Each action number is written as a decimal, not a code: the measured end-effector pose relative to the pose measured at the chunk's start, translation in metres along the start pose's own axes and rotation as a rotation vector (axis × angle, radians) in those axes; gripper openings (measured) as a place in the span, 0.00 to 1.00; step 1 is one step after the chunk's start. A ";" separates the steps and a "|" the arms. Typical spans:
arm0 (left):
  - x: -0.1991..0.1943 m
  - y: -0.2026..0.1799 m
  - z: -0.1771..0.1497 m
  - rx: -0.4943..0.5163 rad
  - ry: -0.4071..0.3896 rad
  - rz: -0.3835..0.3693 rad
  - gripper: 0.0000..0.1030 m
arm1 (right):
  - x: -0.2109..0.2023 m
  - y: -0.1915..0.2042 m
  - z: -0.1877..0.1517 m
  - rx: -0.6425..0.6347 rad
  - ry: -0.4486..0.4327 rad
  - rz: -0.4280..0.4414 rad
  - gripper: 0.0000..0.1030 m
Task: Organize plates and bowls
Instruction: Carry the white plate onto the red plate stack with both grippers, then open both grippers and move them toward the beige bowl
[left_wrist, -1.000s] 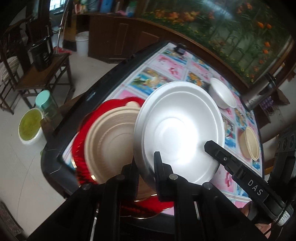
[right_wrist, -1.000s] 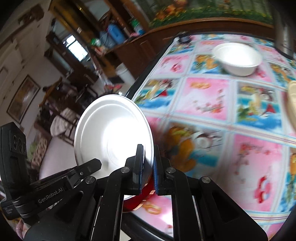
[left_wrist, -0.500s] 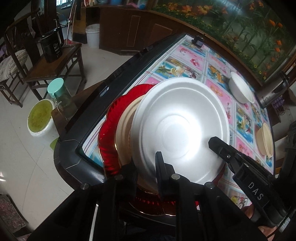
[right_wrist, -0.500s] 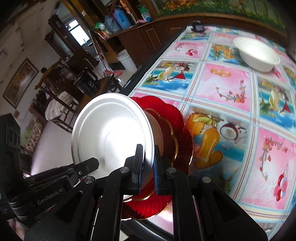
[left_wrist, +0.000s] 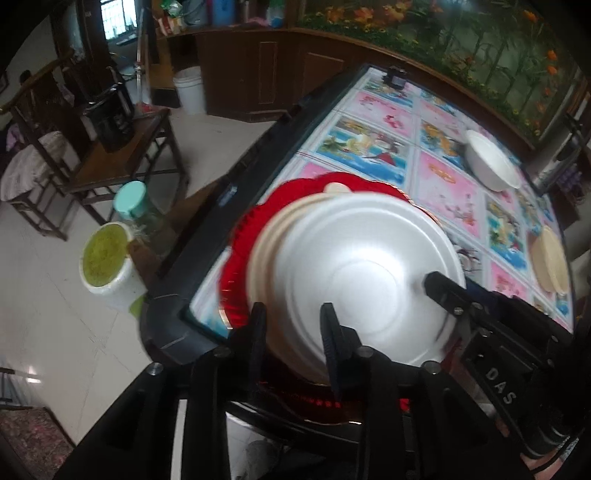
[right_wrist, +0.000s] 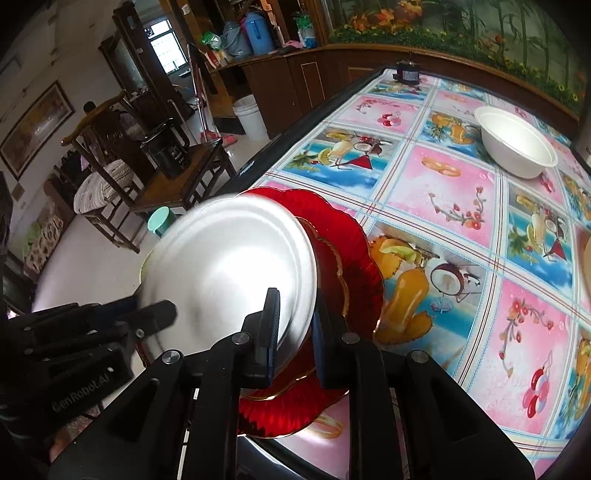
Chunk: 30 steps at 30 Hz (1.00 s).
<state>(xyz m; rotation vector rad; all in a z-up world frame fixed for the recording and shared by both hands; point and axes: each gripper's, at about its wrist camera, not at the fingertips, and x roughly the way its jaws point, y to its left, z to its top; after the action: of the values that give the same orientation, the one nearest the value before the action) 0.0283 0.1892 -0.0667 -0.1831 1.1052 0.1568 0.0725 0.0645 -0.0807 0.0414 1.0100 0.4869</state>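
Note:
A white foam plate (left_wrist: 362, 280) lies on a beige plate (left_wrist: 264, 243) that sits in a red scalloped plate (left_wrist: 240, 254) at the table's near corner. My left gripper (left_wrist: 291, 325) is open, its fingers astride the white plate's near rim. My right gripper (right_wrist: 295, 321) is also open, its fingers either side of the white plate (right_wrist: 229, 266) rim, above the red plate (right_wrist: 354, 266). Each gripper shows in the other's view. A white bowl (right_wrist: 515, 142) stands far across the table.
The table wears a bright fruit-print cloth (right_wrist: 461, 206) with a black edge (left_wrist: 236, 184). Stacked beige plates (left_wrist: 550, 260) sit at the right. Off the table's left side are a bucket (left_wrist: 107, 266), a teal-lidded jar (left_wrist: 129, 199) and wooden chairs (right_wrist: 122, 173).
The white plate has come down flat onto the beige plate. Both grippers, shut on its rim before, have opened.

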 end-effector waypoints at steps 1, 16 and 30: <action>-0.002 0.003 0.001 -0.001 -0.009 0.012 0.37 | 0.000 0.000 0.000 0.000 0.000 -0.003 0.20; -0.012 0.026 0.005 -0.089 -0.035 -0.042 0.39 | -0.033 -0.026 0.004 0.053 -0.119 0.044 0.20; -0.034 -0.082 -0.007 0.166 -0.073 -0.135 0.48 | -0.041 -0.112 -0.017 0.222 -0.132 0.003 0.35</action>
<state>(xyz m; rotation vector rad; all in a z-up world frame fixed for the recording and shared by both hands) 0.0254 0.1065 -0.0337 -0.1024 1.0248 -0.0485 0.0823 -0.0556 -0.0859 0.2703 0.9311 0.3675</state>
